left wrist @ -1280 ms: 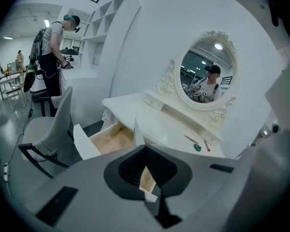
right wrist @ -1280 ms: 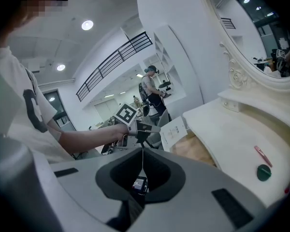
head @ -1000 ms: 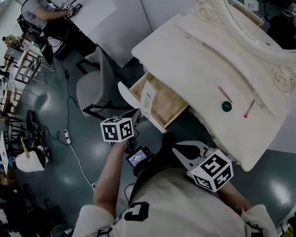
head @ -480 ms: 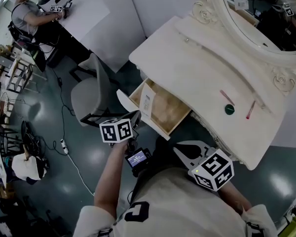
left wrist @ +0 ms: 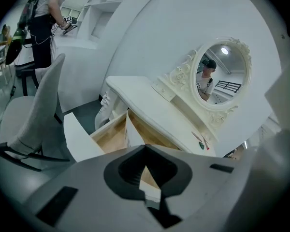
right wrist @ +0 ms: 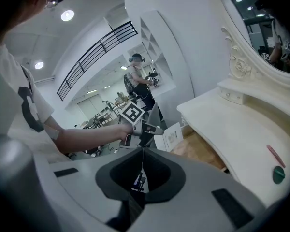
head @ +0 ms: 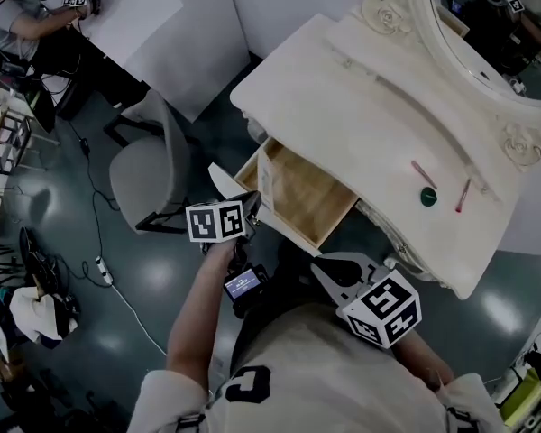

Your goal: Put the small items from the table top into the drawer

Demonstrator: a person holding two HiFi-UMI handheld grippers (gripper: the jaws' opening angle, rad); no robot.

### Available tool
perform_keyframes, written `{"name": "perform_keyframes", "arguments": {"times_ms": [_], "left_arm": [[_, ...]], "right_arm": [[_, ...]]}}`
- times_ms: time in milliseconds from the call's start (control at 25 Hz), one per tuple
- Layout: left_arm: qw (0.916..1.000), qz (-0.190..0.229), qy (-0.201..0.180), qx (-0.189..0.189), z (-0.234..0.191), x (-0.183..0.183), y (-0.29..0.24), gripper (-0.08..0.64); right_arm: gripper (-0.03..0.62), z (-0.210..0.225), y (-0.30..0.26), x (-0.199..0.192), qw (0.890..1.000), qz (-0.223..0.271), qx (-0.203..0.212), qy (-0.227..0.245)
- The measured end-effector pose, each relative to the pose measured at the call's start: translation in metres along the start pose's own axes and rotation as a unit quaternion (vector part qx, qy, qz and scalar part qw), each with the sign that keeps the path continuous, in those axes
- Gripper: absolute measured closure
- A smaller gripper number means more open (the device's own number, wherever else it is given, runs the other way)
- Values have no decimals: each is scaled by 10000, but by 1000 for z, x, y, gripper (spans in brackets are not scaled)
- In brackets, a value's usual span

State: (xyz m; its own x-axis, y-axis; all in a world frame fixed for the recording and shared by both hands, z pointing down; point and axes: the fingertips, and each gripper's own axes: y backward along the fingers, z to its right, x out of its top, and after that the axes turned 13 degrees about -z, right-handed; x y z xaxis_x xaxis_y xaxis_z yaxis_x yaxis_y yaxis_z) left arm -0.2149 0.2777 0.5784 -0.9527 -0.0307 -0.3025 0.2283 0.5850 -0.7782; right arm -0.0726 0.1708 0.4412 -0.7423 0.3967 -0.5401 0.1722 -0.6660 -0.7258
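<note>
The cream dressing table [head: 343, 97] has one drawer [head: 307, 188] pulled open, and a white card [head: 270, 174] stands inside it. On the table top at the right lie a pink stick [head: 424, 174], a small green round item [head: 428, 197] and a red pen [head: 462, 195]. My left gripper [head: 249, 207] is shut and empty, just off the drawer's front left corner. In the left gripper view its tips [left wrist: 145, 148] meet over the drawer [left wrist: 111, 132]. My right gripper [head: 317, 267] is also shut and empty, below the drawer. The right gripper view shows its tips [right wrist: 142, 151] meeting, and the green item [right wrist: 278, 174] at far right.
A grey chair [head: 149, 165] stands left of the drawer. An oval mirror [head: 487, 25] in an ornate frame rises at the back of the table. Cables and a power strip [head: 99, 269] lie on the floor. Another person [head: 27, 21] works at a desk far left.
Both grippers have moved a little closer to the open drawer and sunk slightly. Their jaws stay shut and the items on the table top lie where they were.
</note>
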Motion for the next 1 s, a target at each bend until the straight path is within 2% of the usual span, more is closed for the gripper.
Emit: {"name": "perform_keyframes", "arguments": {"times_ms": [240, 520, 1000], "left_arm": [[9990, -259, 129, -330, -8, 17, -22, 503], [9969, -729, -284, -120, -11, 31, -47, 503], [9906, -1166, -716, 82, -21, 40, -71, 503]], "right_arm": [[565, 5, -14, 13, 9996, 15, -135, -229], [565, 18, -19, 13, 9980, 58, -188, -597], [565, 23, -18, 17, 9978, 171, -170, -623]]}}
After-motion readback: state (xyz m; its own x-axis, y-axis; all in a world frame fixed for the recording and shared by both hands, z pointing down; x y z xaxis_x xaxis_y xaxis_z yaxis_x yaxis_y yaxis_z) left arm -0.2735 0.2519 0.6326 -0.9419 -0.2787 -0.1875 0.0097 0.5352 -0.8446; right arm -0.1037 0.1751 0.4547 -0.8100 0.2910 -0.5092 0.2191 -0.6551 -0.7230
